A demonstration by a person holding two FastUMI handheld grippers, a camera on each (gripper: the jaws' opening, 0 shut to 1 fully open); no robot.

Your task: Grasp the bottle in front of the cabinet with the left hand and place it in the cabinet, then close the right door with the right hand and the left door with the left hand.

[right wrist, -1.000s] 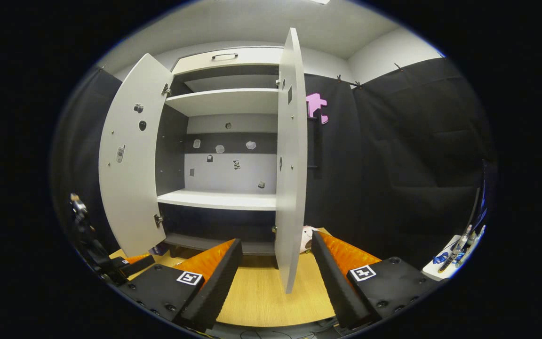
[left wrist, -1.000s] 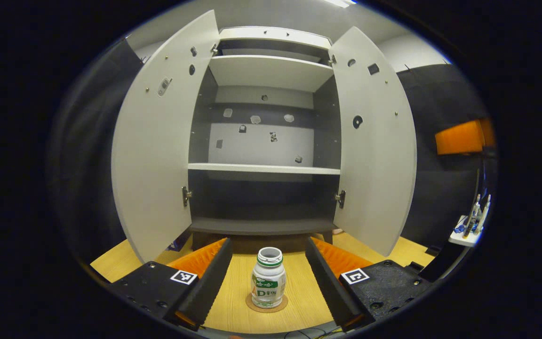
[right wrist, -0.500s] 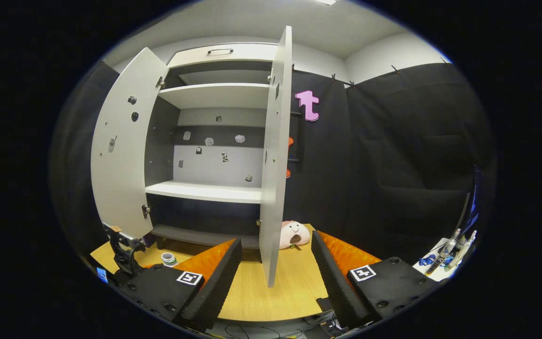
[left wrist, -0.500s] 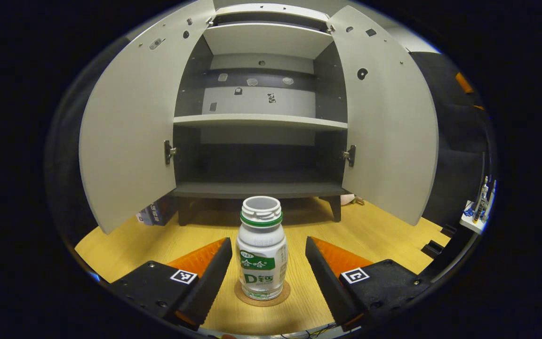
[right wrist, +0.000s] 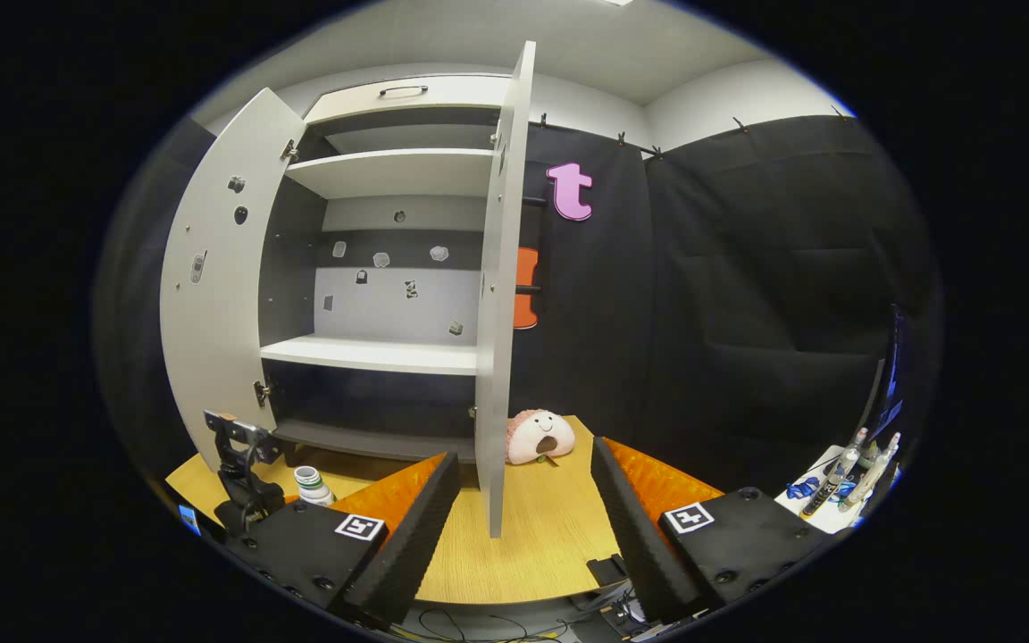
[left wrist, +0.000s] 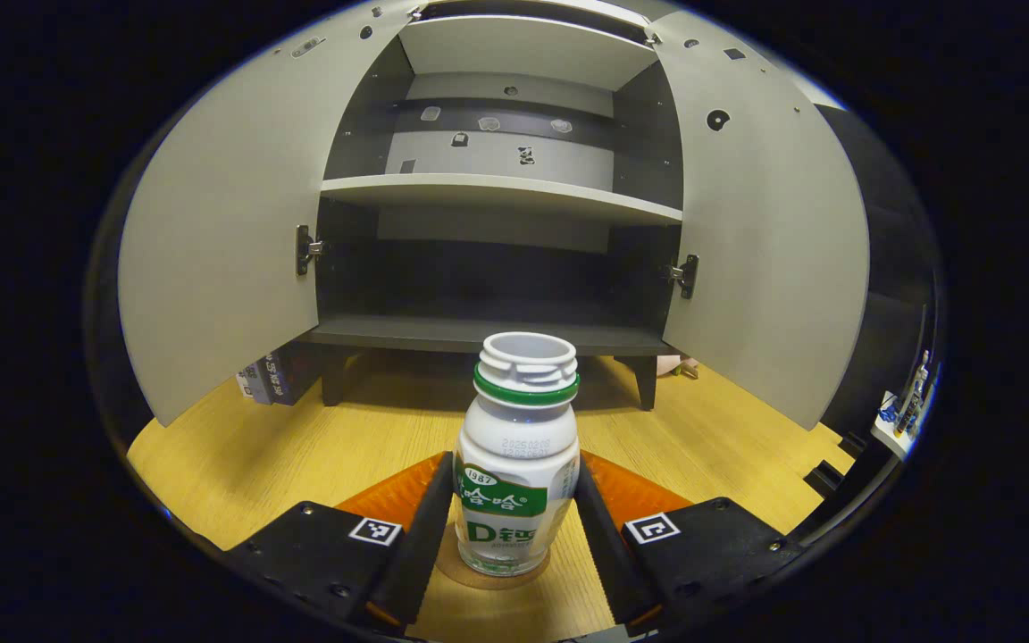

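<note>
While the left gripper (left wrist: 514,522) is low over the wooden table (left wrist: 300,455), the left gripper view shows the bottle (left wrist: 516,464) standing upright between its two fingers (left wrist: 421,536). The bottle is white with a green ring under its open mouth, and it stands on a round coaster (left wrist: 479,572) on the table, in front of the cabinet (left wrist: 497,330). The fingers are narrow around the bottle and look to touch its sides, but I cannot tell if both really press on it. Behind the bottle the cabinet is open: the left door (left wrist: 220,259) and the right door (left wrist: 773,259) are both swung outward, and the lower compartment is dark. A white shelf (left wrist: 497,189) lies across the cabinet above this compartment.

Turning to the right gripper view, the right gripper (right wrist: 523,527) has its fingers spread wide apart and holds nothing. The edge of the right door (right wrist: 495,357) stands just ahead, between the two fingers, and is apart from them. At the lower left, the left gripper (right wrist: 242,487) is seen beside the bottle (right wrist: 311,485), in front of the open cabinet (right wrist: 372,438). A small plush toy (right wrist: 539,436) lies on the table (right wrist: 532,554) near the foot of the right door. At the far right some small items stand on a white surface (right wrist: 823,509).
</note>
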